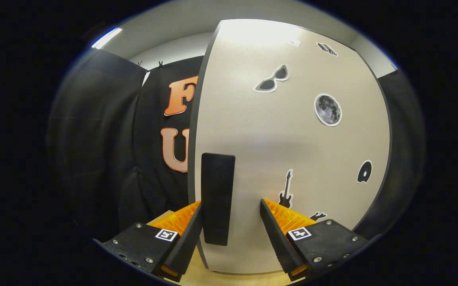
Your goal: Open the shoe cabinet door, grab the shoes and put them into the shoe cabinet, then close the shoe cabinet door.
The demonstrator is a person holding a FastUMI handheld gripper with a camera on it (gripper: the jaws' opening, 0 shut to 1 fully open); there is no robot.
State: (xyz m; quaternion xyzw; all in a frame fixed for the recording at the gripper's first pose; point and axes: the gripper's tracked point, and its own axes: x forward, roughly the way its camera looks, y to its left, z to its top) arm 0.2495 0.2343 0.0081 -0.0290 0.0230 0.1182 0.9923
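We are facing the shoe cabinet door (pixel 292 159), a pale panel with a dark edge, dotted with stickers of sunglasses, a moon, a guitar and a disc, and it stands just ahead of our fingers. Its dark upright handle (pixel 217 198) sits near the door's left edge, low down and close to us. We cannot tell for sure whether the door is fully closed or slightly ajar, and no shoes are in sight here, so we judge the task to be at one of its door steps, opening or closing; which one the view does not settle. Our gripper (pixel 231 220) is spread wide: the handle lies between the fingers, close to the left one and well clear of the right one, and neither finger visibly presses on it, so nothing is pinched. Under the fingers a strip of light wooden desk (pixel 233 279) shows, and the booth's black cloth wall (pixel 105 159) hangs beyond the door's left edge.
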